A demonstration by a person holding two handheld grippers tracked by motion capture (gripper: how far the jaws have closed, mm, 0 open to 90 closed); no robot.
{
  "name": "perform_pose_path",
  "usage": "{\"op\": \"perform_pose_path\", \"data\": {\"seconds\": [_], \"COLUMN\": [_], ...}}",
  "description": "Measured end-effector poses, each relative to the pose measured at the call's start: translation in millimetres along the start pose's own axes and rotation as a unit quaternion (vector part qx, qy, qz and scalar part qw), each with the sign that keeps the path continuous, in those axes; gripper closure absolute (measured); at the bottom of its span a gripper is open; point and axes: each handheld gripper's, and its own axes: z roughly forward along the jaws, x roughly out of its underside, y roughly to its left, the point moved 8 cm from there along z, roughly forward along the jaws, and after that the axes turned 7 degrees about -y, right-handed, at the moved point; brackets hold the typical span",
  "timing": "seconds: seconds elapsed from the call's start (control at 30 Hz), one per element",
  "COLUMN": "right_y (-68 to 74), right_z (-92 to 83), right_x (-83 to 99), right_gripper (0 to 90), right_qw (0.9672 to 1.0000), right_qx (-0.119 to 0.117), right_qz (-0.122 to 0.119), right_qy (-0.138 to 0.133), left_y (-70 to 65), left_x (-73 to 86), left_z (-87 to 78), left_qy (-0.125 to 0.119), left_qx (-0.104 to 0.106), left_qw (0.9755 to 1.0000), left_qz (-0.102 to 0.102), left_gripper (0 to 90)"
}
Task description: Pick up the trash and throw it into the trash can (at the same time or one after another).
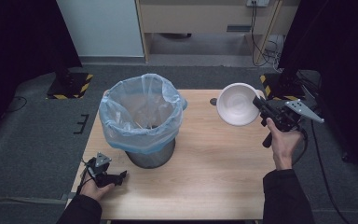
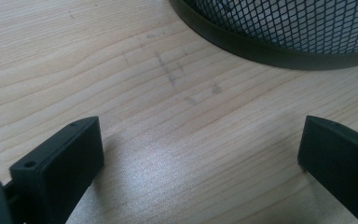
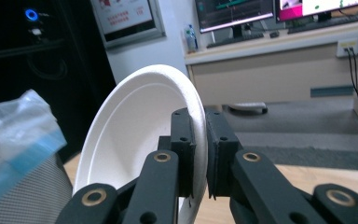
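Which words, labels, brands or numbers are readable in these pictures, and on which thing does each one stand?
No text is readable.
Poster on the wall: printed, too blurred to read.
Monitors on the desk: coloured displays, too small to read.
Bowl, bin, table: no writing seen.

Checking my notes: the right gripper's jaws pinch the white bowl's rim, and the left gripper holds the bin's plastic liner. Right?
Half right. The left gripper holds nothing: its jaws stand open over the table, per the left gripper view. The right gripper does pinch the white bowl.
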Motion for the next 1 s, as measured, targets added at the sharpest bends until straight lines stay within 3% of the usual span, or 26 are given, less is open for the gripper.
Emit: {"op": "perform_pose_path", "data": {"seconds": [0.4, 0.7, 1.0], "right_y": [30.8, 64.6, 93.1], "right_z": [-2.2, 2.2, 11.4], "right_x": [-32.1, -64.9, -78.6], "right_gripper": [83.9, 83.8, 83.9], "right_qw": [0.9987, 0.9955, 0.9927], "right_qx": [-0.031, -0.061, -0.086], "right_qz": [-0.003, -0.009, -0.012], "right_qy": [-0.040, -0.072, -0.084], "left_y": [0.0, 0.0, 0.0], "left_x": [0.0, 0.0, 0.0], "left_z": [0.0, 0.0, 0.0], "left_qy": [0.000, 0.000, 0.000], "left_qx": [0.000, 0.000, 0.000], "left_qw": [1.0000, 1.0000, 1.0000], "left_qz": [0.000, 0.000, 0.000], "left_gripper": [0.0, 0.0, 0.0]}}
